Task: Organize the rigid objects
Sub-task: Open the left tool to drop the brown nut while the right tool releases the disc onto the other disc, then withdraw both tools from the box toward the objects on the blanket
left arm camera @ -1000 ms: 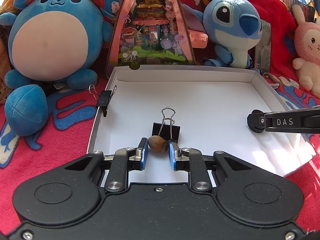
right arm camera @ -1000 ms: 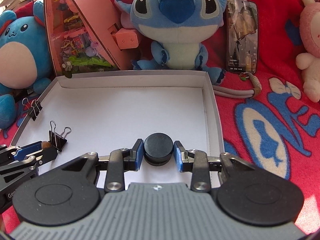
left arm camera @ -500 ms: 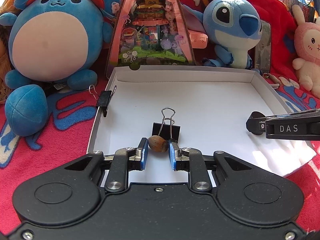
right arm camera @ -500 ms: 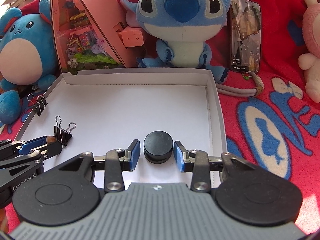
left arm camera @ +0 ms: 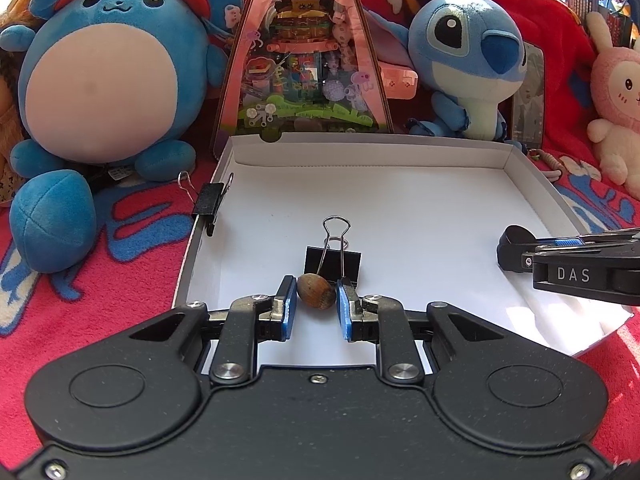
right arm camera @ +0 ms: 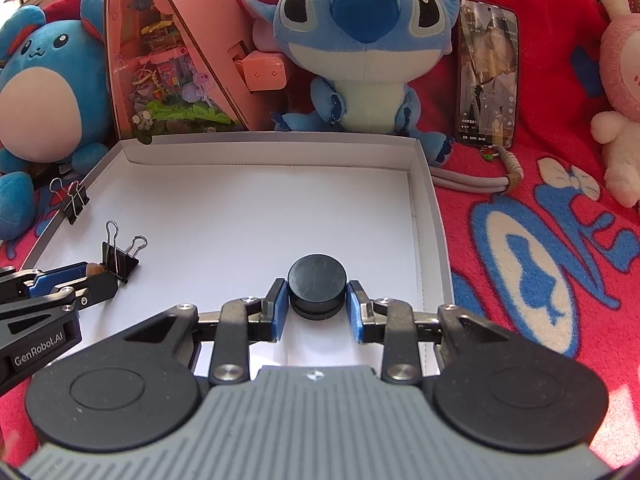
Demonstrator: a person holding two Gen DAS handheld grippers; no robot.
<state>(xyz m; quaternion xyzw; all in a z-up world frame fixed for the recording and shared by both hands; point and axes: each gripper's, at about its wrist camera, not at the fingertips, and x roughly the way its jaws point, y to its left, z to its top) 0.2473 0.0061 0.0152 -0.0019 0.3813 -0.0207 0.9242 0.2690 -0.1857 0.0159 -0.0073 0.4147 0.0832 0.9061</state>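
A small brown nut (left arm camera: pixel 315 295) sits just above the white box's floor (left arm camera: pixel 420 208), with my left gripper (left arm camera: pixel 316 303) shut on it; both blue pads touch its sides. Right behind the nut stands a black binder clip (left arm camera: pixel 332 260). A second binder clip (left arm camera: pixel 208 202) is clamped on the box's left wall. At the box's right side my right gripper (right arm camera: pixel 317 309) is closing on a black round disc (right arm camera: pixel 316 280), its pads against the disc's sides. The disc rests low over the white box floor (right arm camera: pixel 260 220). The left gripper's fingers (right arm camera: pixel 60 284) show at the left edge of the right wrist view.
Behind the box stand a round blue plush (left arm camera: pixel 100 80), a pink triangular toy box (left arm camera: pixel 304 60), a blue big-eared plush (right arm camera: pixel 360 52) and a phone (right arm camera: pixel 486 72). A pink rabbit plush (left arm camera: pixel 616 100) sits at the right. A red patterned blanket (right arm camera: pixel 540 260) surrounds the box.
The right gripper's jaws stood wider around the black disc half a second ago and have come back in against it. The left gripper and the nut have not moved.
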